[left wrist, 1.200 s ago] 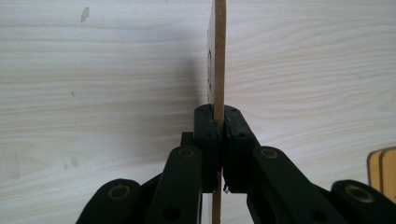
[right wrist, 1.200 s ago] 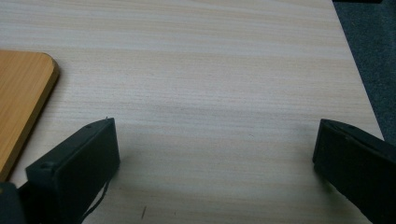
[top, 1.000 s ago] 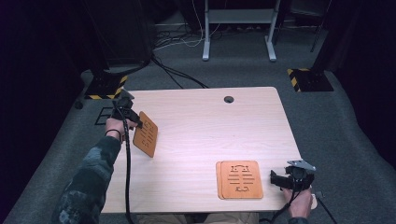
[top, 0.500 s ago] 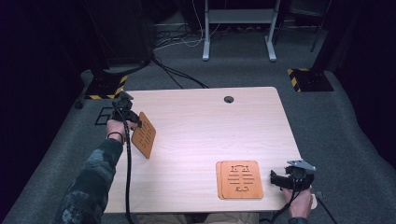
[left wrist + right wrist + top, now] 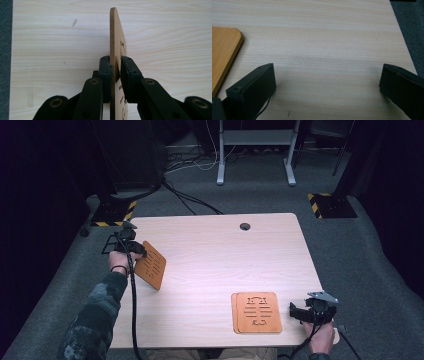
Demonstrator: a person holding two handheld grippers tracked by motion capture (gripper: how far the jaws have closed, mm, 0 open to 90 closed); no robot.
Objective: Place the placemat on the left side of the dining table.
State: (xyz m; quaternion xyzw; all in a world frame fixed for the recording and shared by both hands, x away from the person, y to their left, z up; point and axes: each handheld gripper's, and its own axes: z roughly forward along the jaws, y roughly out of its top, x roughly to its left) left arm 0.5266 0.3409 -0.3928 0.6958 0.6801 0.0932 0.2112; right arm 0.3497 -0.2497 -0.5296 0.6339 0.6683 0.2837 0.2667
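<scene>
Pale woodgrain table [image 5: 210, 260]; left tool [image 5: 116, 72] loosening around thin slotted wooden board [image 5: 115, 37], right tool [image 5: 327, 82] released.

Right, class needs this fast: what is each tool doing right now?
Left tool: jaws just easing open, still around the edge of the slotted wooden board.
Right tool: open, holding nothing.

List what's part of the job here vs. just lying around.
In the job:
- slotted wooden board, tilted, between the jaws of the left gripper
- stacked wooden boards
- right gripper, open

Lying about:
- floor cables
- grey metal stand
</scene>
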